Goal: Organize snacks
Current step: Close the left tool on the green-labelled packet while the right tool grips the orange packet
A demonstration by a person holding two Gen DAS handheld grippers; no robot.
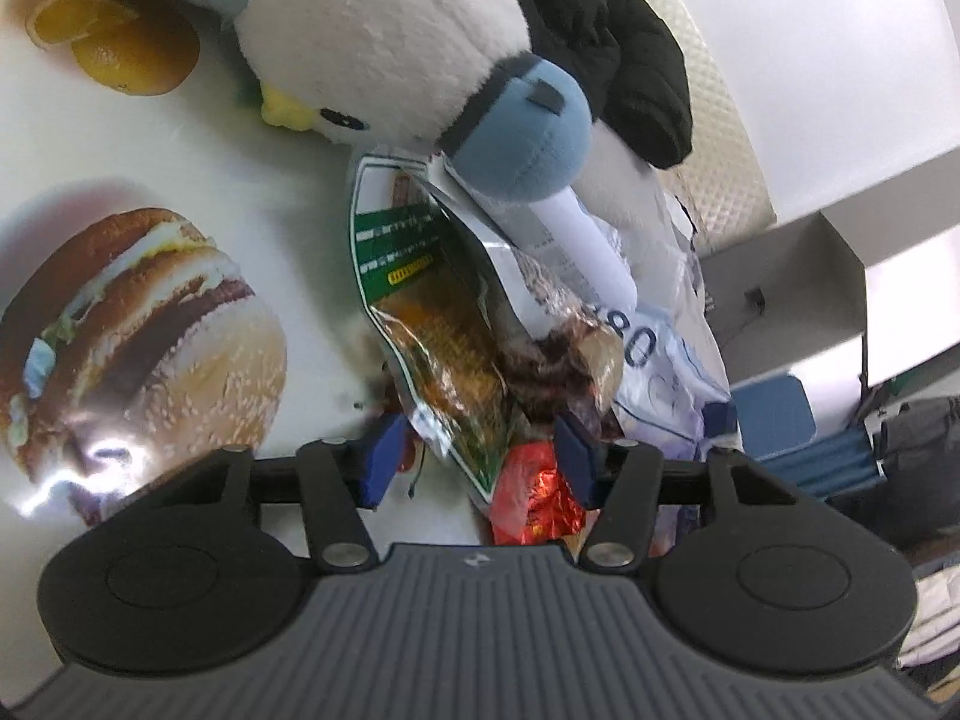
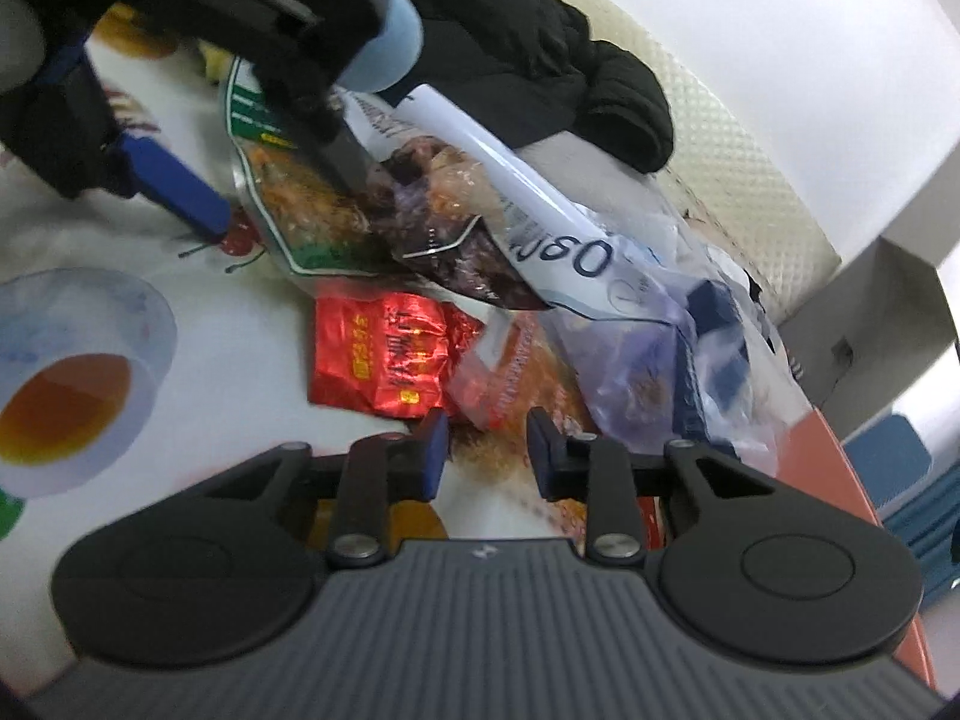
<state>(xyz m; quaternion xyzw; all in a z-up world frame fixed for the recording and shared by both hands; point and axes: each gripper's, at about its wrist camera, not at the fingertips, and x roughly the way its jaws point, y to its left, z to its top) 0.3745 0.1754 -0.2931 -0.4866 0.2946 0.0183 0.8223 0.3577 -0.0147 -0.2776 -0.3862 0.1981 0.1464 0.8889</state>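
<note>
Snacks lay heaped on a glossy, food-printed tablecloth beside a plush penguin. The left gripper stood spread wide around the lower corner of a crinkly green-edged foil bag, not yet pinching it; closing on the flat sealed edge rather than the puffed middle looked the surest hold. The right gripper hovered released over a creased red foil packet and a clear plastic pouch.
</note>
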